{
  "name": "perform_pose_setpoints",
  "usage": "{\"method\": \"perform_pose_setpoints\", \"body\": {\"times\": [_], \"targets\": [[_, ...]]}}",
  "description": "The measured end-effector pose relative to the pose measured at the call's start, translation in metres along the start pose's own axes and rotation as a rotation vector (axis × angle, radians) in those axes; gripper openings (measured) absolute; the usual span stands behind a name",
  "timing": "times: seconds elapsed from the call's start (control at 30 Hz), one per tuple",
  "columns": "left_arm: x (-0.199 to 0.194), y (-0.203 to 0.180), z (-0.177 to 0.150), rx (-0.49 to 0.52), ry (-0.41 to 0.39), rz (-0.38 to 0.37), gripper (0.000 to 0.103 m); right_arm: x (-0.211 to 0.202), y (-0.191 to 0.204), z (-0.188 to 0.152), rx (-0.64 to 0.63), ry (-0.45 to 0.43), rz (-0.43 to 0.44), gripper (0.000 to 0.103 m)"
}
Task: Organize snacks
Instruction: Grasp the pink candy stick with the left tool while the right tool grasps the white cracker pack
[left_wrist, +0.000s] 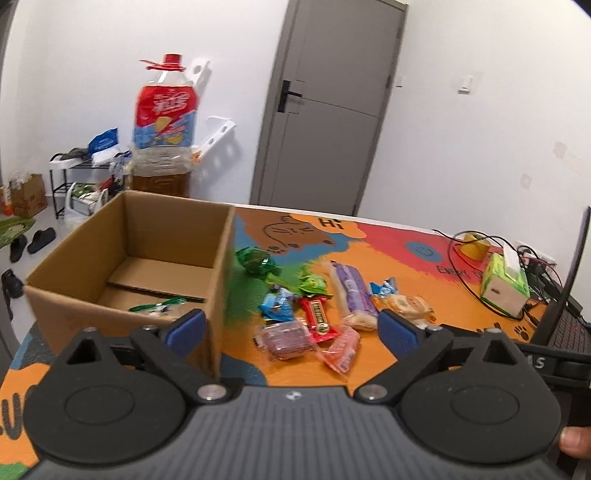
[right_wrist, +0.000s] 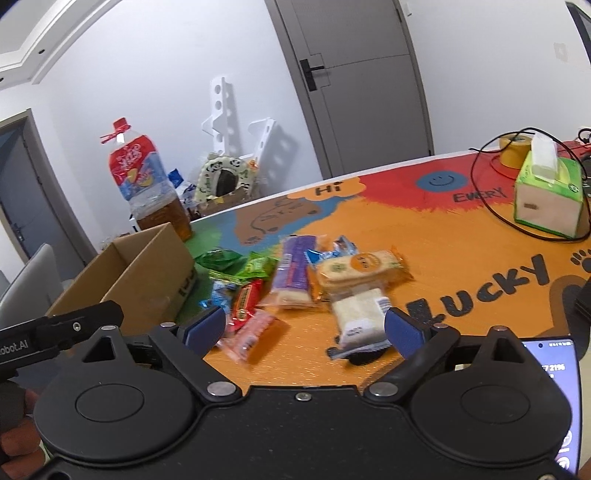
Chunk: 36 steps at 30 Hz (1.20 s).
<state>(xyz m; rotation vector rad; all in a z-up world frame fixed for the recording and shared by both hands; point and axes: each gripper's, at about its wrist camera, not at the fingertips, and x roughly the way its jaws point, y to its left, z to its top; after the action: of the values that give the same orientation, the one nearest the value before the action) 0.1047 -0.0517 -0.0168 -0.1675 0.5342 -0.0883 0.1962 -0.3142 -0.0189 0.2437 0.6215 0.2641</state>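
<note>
The table (right_wrist: 461, 236) carries a colourful printed cover. The cardboard box (left_wrist: 122, 258) stands open at the table's left edge; a green-wrapped snack (left_wrist: 162, 304) lies on its floor near the front wall. A large bottle (left_wrist: 166, 122) stands beyond the table's far left corner. The tissue box (right_wrist: 546, 192) sits near the far right edge, with a tape roll (right_wrist: 511, 149) behind it and a black cable looped around both.

The snack pile (right_wrist: 295, 280) lies mid-table, just right of the cardboard box. It includes a purple packet (right_wrist: 295, 269), a cracker pack (right_wrist: 354, 269), a white cake pack (right_wrist: 360, 317), a red bar (right_wrist: 245, 299), a pink packet (right_wrist: 245, 338), green wrappers (right_wrist: 236, 264) and blue wrappers (right_wrist: 332, 251).

The left tool (left_wrist: 291, 325) hovers at the near edge with jaws spread wide, holding nothing; its left finger lines up with the box's front wall. The right tool (right_wrist: 304, 326) is likewise spread wide and unloaded, above the pink packet and white cake pack.
</note>
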Motion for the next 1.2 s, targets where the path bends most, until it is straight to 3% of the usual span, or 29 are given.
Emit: {"method": "perform_pose_setpoints", "body": {"times": [0.3, 0.87, 1.2], "targets": [[0.022, -0.017, -0.003, 0.012, 0.037, -0.034, 0.073, 0.02, -0.016, -0.008, 0.03, 0.023, -0.016, 0.072], [0.081, -0.03, -0.01, 0.033, 0.129, -0.063, 0.046, 0.046, -0.033, -0.005, 0.033, 0.022, -0.078, 0.068], [0.106, -0.035, -0.018, 0.039, 0.18, -0.07, 0.045, 0.06, -0.038, -0.003, 0.031, 0.045, -0.083, 0.066]]}}
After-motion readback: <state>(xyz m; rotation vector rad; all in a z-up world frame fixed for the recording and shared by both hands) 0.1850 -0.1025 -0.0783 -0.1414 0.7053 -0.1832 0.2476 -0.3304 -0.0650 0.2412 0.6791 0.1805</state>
